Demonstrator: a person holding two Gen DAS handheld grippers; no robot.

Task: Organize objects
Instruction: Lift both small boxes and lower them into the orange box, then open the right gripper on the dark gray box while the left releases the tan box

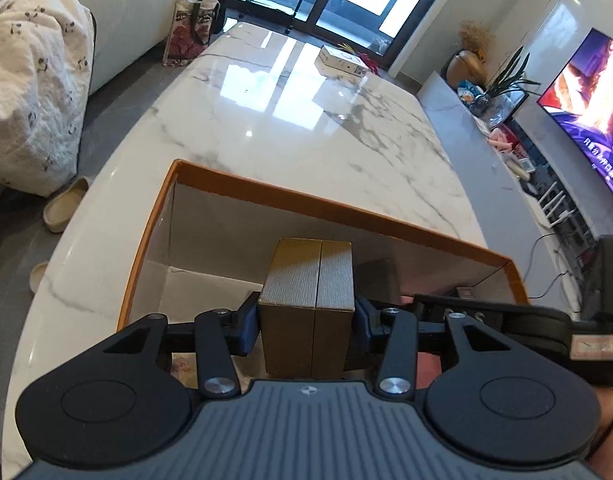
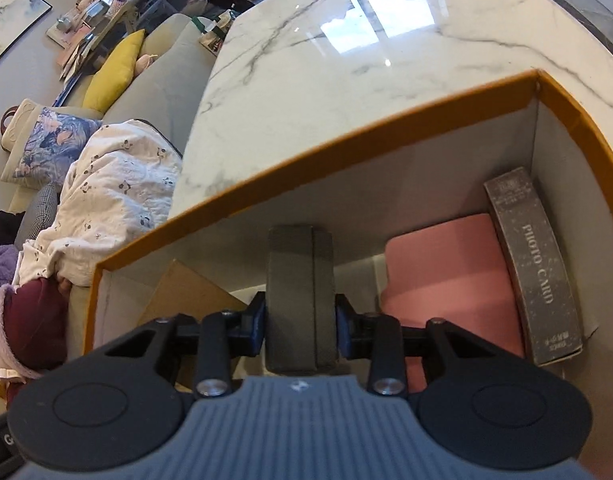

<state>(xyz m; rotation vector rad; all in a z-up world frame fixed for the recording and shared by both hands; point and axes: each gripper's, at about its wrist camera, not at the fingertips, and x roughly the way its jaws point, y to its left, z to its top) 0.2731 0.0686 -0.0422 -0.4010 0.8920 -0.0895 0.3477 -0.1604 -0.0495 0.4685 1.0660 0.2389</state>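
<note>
An open orange-rimmed storage box (image 1: 338,208) with white inner walls stands on the marble table; it also shows in the right wrist view (image 2: 306,168). My left gripper (image 1: 306,316) is shut on a gold-brown cardboard box (image 1: 308,276) and holds it inside the storage box. My right gripper (image 2: 300,320) is shut on a dark grey box (image 2: 298,280), also inside the storage box. A pink box (image 2: 450,276) and a grey "PHOTO CARD" box (image 2: 534,264) lie in the storage box to the right. The gold-brown box (image 2: 182,292) shows at the left.
The marble table (image 1: 290,112) stretches ahead, with a white box (image 1: 340,60) at its far end. A sofa with a quilt (image 1: 34,80) is on the left. A TV (image 1: 586,112) and a low cabinet are on the right. Slippers (image 1: 64,208) lie on the floor.
</note>
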